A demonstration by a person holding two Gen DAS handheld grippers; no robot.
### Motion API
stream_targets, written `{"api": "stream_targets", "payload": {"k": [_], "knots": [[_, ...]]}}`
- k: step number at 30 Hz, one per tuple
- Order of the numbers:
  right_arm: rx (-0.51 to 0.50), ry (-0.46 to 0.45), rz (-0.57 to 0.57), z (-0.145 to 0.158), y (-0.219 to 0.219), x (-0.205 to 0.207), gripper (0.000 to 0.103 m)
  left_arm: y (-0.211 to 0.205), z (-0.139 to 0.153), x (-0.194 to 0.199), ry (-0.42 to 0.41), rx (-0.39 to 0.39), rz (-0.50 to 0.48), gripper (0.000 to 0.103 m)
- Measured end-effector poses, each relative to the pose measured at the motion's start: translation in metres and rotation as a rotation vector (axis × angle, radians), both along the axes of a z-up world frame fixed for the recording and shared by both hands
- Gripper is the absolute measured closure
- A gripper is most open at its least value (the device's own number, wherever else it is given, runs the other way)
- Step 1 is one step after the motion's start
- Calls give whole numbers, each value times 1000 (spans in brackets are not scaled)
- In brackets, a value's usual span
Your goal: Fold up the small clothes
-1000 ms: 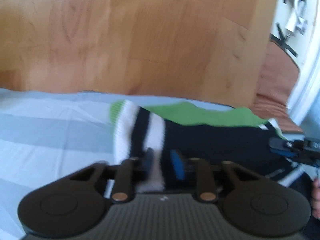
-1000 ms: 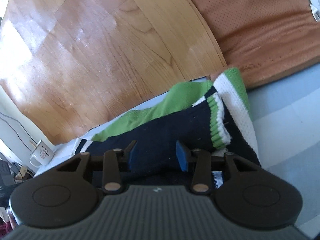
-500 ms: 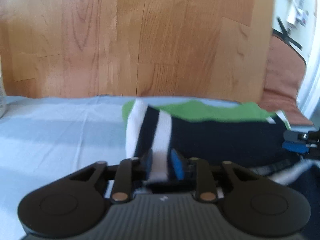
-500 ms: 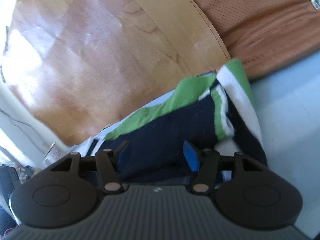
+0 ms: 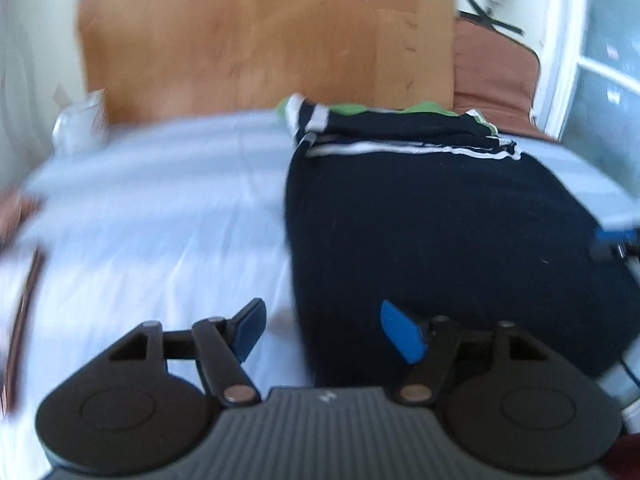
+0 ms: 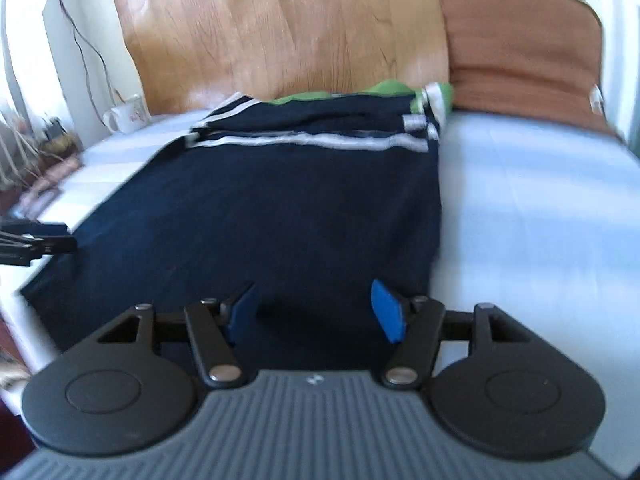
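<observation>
Navy clothing (image 5: 432, 220) with white and green stripes is laid flat on the pale blue bedsheet (image 5: 160, 208). Both the left gripper (image 5: 322, 330) and right gripper (image 6: 314, 312) are held spread apart, nothing pinched, at its near edge.

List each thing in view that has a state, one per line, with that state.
Dark navy garment with white stripes and green trim: lying flat on the bed, far end folded over, held by neither gripper.
Left gripper: jaws open, empty, over the garment's near left edge.
Right gripper: jaws open, empty, over the garment's near end.
White patterned mug: upright beside the wooden headboard.
</observation>
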State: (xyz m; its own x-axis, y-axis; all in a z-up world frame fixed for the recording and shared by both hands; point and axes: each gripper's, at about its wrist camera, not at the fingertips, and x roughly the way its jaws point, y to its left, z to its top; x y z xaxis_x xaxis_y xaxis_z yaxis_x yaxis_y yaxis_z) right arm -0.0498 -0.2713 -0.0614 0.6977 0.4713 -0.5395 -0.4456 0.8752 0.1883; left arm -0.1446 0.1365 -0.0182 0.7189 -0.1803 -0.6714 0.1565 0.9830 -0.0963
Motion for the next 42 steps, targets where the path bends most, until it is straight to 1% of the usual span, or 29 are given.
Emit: {"api": "stream_targets", "payload": {"k": [3,5,7,8,10,11,12,13,14,15,16,17,19,23,27,29,32,37,40,41,42], "knots": [[108,44,-48,1,-31,-34,39,20,1,-16,63,-126,10,37],[168,46,-99,2,-51,-53,38,27,4,-22,99,-205,-9,39],[207,59,-131,0,-58,-60,38,30,4,-24,143,-278,-36,42],[226,72,-141,-2,-62,-62,39,29,2,-22,173,-299,-45,47],[266,108,-147,-10,-61,-61,42,24,1,-21,183,-283,-49,54],[287,133,-141,-15,-62,-58,44,20,1,-20,189,-271,-58,63],[302,165,-134,-21,-61,-54,49,18,1,-20,195,-263,-60,66],[317,158,-133,-25,-60,-53,51,16,0,-20,196,-253,-58,72],[327,164,-123,-25,-59,-51,54,15,-1,-19,199,-252,-60,83],[329,175,-121,-26,-58,-48,74,17,-2,-19,207,-261,-59,88],[328,203,-124,-29,-57,-42,92,18,-2,-18,213,-276,-54,89],[338,219,-122,-29,-60,-40,92,20,-2,-18,215,-291,-48,90],[353,212,-104,-25,-61,-37,93,22,1,-18,212,-320,-42,91],[438,153,-88,-1,-73,-34,93,34,14,-8,193,-423,-31,91],[465,102,-76,19,-74,-6,93,47,30,16,145,-547,-4,91],[497,96,-79,23,-76,14,93,52,38,34,126,-588,14,91],[535,95,-95,26,-77,48,94,50,41,70,118,-579,41,91],[534,107,-105,27,-70,107,94,47,38,138,137,-545,69,91],[524,120,-146,24,-70,136,93,45,31,178,146,-526,113,89],[525,128,-183,20,-70,147,92,45,29,189,152,-518,143,87],[525,132,-214,17,-72,153,85,45,27,195,152,-508,169,87]]}}
